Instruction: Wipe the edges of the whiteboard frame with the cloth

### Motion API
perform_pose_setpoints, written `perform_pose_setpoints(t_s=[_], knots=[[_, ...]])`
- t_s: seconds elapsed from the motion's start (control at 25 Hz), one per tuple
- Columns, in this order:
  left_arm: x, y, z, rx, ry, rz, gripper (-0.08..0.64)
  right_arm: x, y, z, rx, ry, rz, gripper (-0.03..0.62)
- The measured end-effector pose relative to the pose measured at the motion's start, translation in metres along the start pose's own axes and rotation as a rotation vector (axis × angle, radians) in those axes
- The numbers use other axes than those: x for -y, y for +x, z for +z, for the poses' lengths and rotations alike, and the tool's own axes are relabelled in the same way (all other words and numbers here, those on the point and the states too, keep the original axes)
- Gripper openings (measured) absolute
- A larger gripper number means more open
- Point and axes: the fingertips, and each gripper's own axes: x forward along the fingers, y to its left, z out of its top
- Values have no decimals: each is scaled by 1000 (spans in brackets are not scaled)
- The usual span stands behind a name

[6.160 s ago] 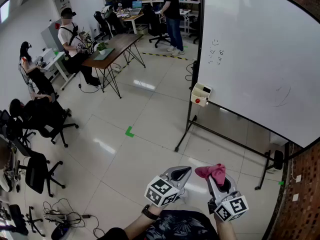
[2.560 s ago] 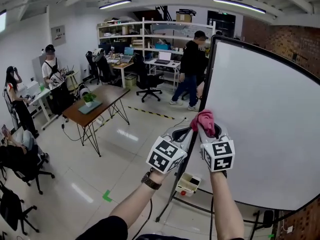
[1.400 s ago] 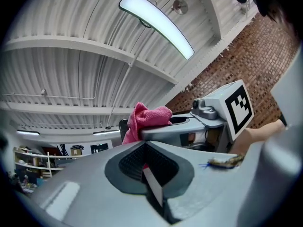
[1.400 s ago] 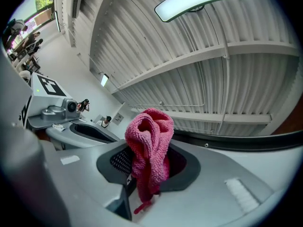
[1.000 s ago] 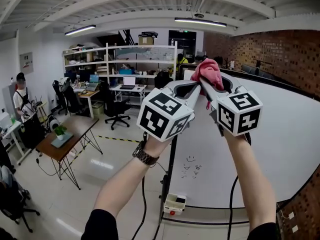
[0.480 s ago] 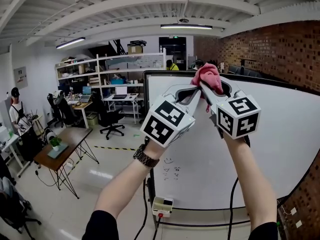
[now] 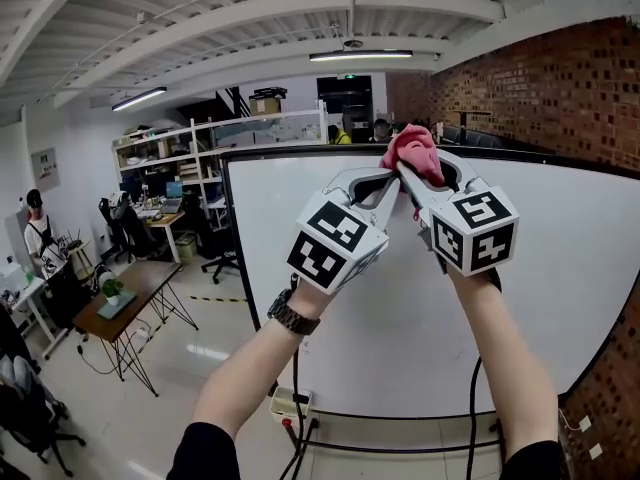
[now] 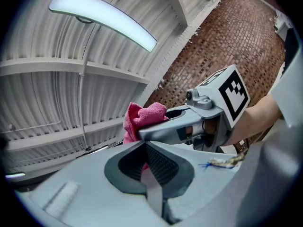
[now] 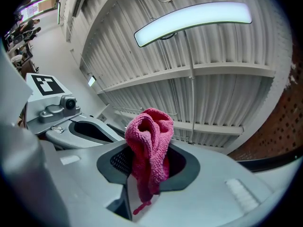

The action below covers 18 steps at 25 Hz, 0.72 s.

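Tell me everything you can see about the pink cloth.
The pink cloth is a nubby, terry-like rag bunched into a folded lump. The right gripper is shut on its lower part, so the bunch sticks out past the fingers, a thin tail trailing back between them. It is held high at the whiteboard frame top edge; contact cannot be told. The left gripper tip sits close beside it.

Left gripper (image 8: 146,149), fingers (image 8: 163,167) together; pink cloth (image 8: 144,115) in right gripper (image 8: 150,129).
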Motion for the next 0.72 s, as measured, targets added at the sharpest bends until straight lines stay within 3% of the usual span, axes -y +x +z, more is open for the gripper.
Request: perform_pose_setpoints(t_s=[0.72], knots=[[21, 74, 15, 66, -2, -54, -3, 74, -19, -18, -35, -53, -72, 124]])
